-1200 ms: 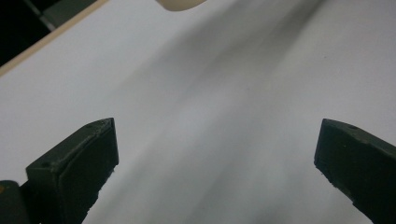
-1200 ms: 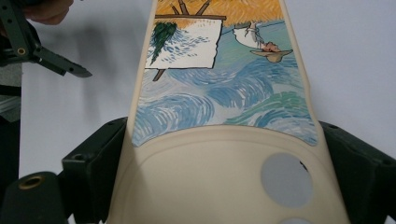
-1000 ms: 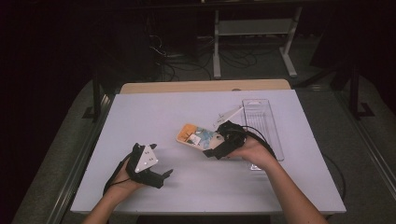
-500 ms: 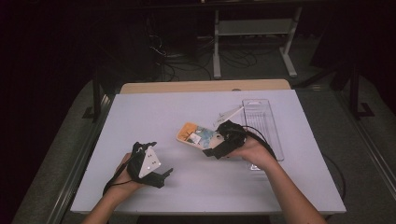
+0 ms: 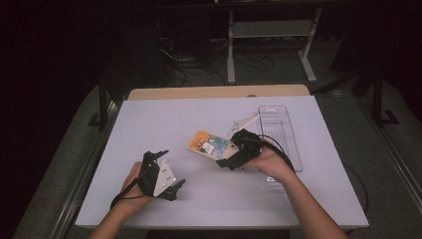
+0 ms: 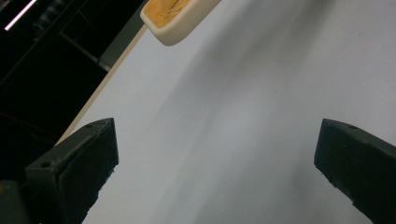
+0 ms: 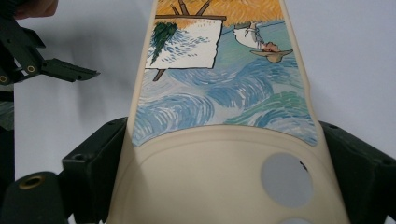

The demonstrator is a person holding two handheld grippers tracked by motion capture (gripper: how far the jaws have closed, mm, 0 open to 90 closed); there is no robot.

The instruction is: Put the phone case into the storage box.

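A clear plastic tray (image 5: 278,124) lies on the white table (image 5: 164,119), towards its far right. Beyond the far edge stands a metal frame (image 5: 268,40) (cables (image 5: 189,59) tangled beside it).

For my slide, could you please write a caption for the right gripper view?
Right claw closed on a cream phone case with a painted scene, above the white table.

High view overhead, facing forward-down; gripper views close, low over table (image 5: 164,119); share phone case (image 7: 219,107)
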